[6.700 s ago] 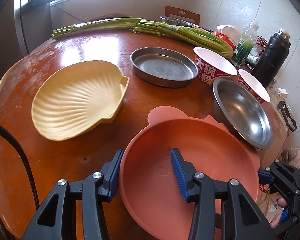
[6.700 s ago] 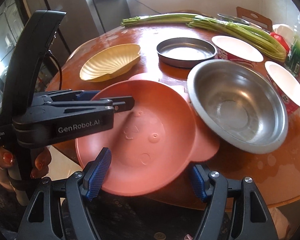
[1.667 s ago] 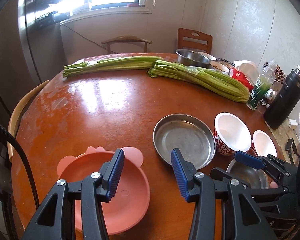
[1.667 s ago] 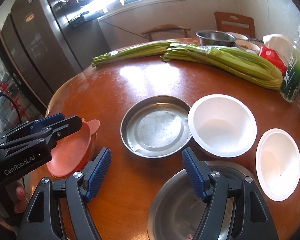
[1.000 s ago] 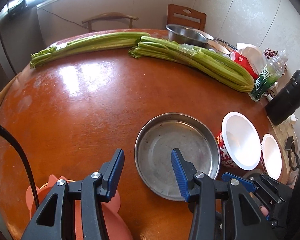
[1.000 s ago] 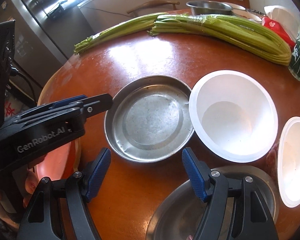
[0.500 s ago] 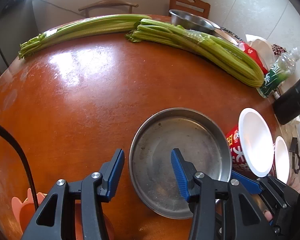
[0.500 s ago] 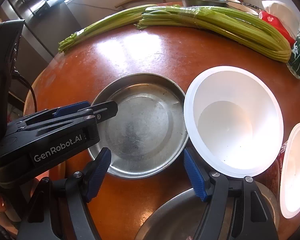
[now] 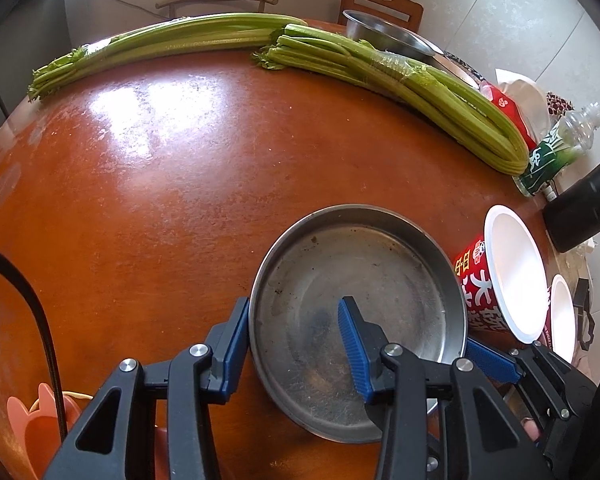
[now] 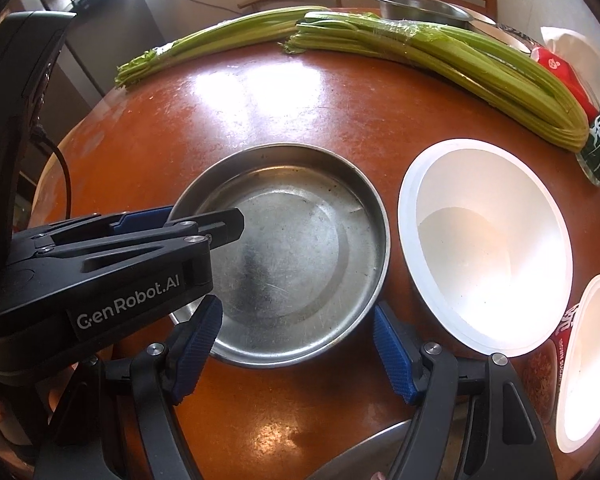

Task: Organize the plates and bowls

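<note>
Left wrist view: my left gripper (image 9: 294, 344) straddles near-left rim of round steel pan (image 9: 380, 264) on brown table (image 9: 160, 184); one pad outside wall, one inside; jaws closing, not yet pinching. Red paper bowl (image 9: 508, 280) just right of pan.

Right wrist view: my right gripper (image 10: 296, 346) at pan's (image 10: 300, 248) near edge, jaws opening, holding nothing. White-lined paper bowl (image 10: 484, 256) beside pan.

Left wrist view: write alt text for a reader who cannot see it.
The left hand-held gripper straddles the near rim of a round, shallow steel pan on a glossy red-brown round table, its jaws closing. Two red-and-white paper bowls stand beside the pan, and long green celery bunches lie along the far edge.
</note>
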{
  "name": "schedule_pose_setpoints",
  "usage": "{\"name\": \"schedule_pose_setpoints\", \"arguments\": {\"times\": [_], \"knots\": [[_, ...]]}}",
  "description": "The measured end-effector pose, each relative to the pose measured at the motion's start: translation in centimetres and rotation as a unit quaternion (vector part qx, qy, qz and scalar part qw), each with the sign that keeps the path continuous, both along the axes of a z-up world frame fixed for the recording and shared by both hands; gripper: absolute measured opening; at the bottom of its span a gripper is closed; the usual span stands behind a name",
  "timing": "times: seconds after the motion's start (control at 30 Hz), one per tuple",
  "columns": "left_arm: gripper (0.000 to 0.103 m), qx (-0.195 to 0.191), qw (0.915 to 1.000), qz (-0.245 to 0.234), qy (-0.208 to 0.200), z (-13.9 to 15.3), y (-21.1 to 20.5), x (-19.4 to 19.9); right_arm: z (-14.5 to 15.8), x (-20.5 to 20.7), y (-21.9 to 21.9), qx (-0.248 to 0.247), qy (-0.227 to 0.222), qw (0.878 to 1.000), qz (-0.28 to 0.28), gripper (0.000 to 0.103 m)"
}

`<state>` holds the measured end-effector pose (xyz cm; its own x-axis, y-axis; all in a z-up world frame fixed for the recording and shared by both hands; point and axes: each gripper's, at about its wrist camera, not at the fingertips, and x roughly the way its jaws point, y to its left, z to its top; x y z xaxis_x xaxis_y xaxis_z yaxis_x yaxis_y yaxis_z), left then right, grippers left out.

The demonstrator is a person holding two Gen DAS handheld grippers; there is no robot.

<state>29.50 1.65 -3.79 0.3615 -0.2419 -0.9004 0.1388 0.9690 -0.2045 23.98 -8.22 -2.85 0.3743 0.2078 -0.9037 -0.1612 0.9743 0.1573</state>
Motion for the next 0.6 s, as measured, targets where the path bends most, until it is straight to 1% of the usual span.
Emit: {"name": "schedule_pose_setpoints", "arguments": {"times": [0.07, 0.13, 0.27, 0.43, 0.6], "knots": [[0.044, 0.005, 1.0, 0.004, -0.002, 0.1, 0.1, -0.1, 0.0, -0.2, 0.0, 0.013, 0.003, 1.0, 0.003, 0.077], [0.044, -0.001, 1.0, 0.007, -0.005, 0.4, 0.4, -0.3, 0.1, -0.3, -0.1, 0.019, 0.003, 1.0, 0.005, 0.077], [0.044, 0.0, 0.9997, 0.011, -0.021, 1.5, 0.7, -1.0, 1.3, -1.4, -0.3, 0.032, -0.012, 0.999, 0.01, 0.077], [0.044, -0.006, 0.9992, 0.018, -0.035, 2.9, 1.2, -2.2, 3.2, -2.8, -0.2, 0.036, -0.038, 0.998, 0.022, 0.077], [0.044, -0.005, 0.9983, 0.022, -0.054, 4.4, 1.7, -3.8, 4.6, -4.1, 0.1, 0.04, -0.055, 0.997, 0.033, 0.077]]}}
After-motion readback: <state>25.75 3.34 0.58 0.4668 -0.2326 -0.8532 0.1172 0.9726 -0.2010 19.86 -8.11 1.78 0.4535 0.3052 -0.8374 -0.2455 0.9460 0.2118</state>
